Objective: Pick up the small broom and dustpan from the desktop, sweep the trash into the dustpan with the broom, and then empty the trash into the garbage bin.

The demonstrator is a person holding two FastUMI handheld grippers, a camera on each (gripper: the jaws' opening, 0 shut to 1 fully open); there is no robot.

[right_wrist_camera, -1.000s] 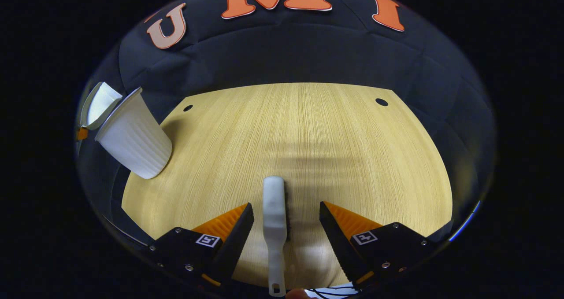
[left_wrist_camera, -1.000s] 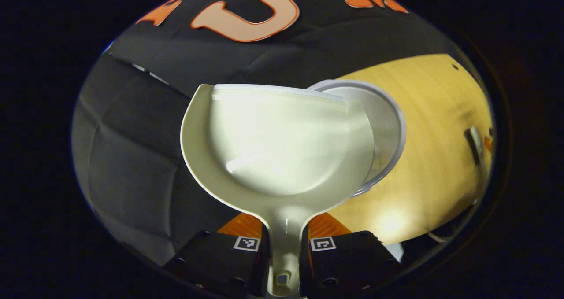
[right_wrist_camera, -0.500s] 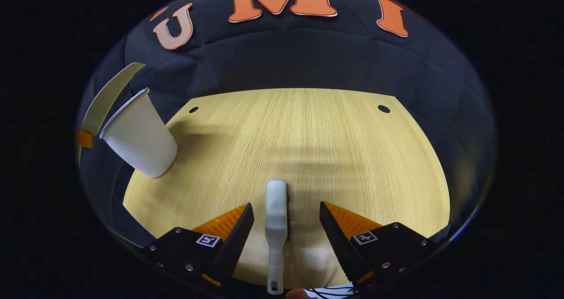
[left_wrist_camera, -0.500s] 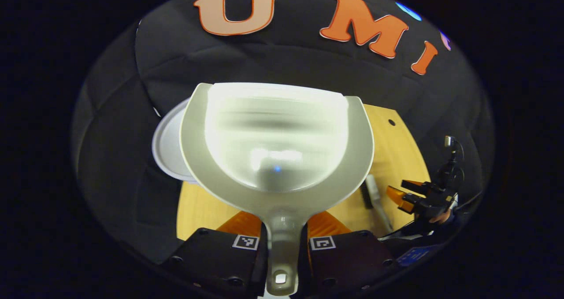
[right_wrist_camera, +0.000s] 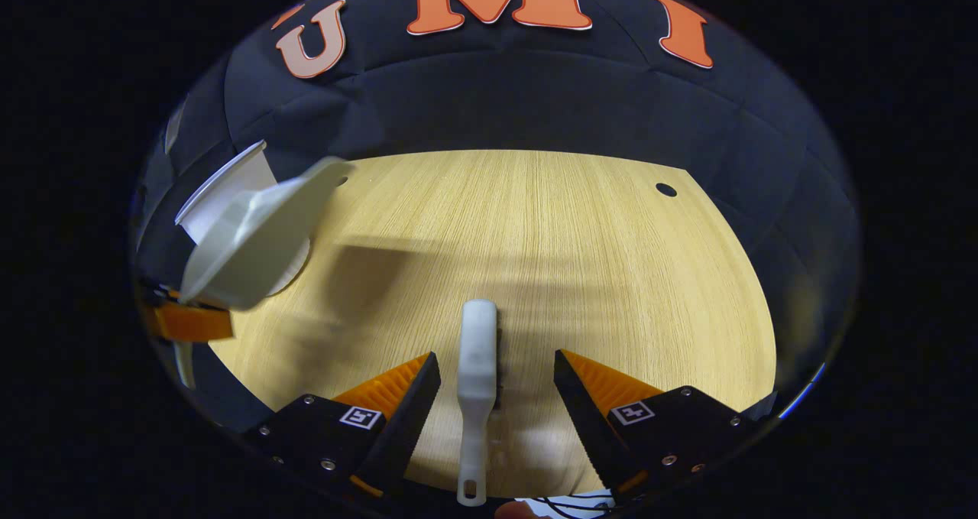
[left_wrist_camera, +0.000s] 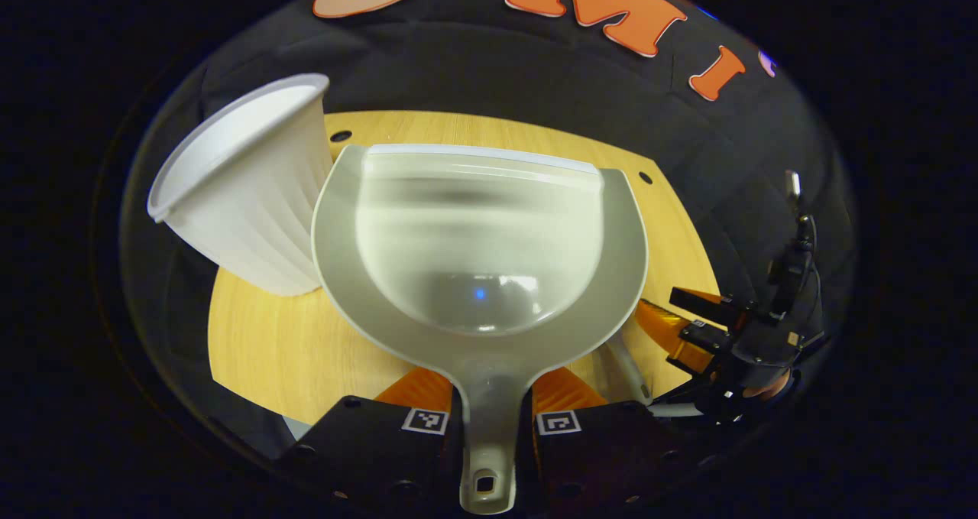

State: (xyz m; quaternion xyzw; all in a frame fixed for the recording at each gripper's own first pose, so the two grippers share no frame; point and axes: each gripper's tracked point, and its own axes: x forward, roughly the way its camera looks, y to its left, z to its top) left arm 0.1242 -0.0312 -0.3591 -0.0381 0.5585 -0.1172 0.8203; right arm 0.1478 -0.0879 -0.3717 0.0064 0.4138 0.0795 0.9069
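Left hand-held gripper [left_wrist_camera: 489, 420] clamps the dustpan [left_wrist_camera: 480, 251] beside the bin [left_wrist_camera: 244, 190]; right hand-held gripper [right_wrist_camera: 497, 381] gapes astride the broom [right_wrist_camera: 477, 381].

In the left gripper view the pale grey-white plastic dustpan [left_wrist_camera: 480, 251] covers the middle of the light wooden bench [left_wrist_camera: 267, 343], the near side of the white ribbed plastic cup-shaped bin [left_wrist_camera: 244, 190] and most of the small white-handled broom [left_wrist_camera: 630, 366], of which a short piece of handle shows. The dustpan's inside is smeared with blur. In the right gripper view the dustpan [right_wrist_camera: 252, 236] is blurred at the bench's left edge and hides much of the bin [right_wrist_camera: 221, 190].
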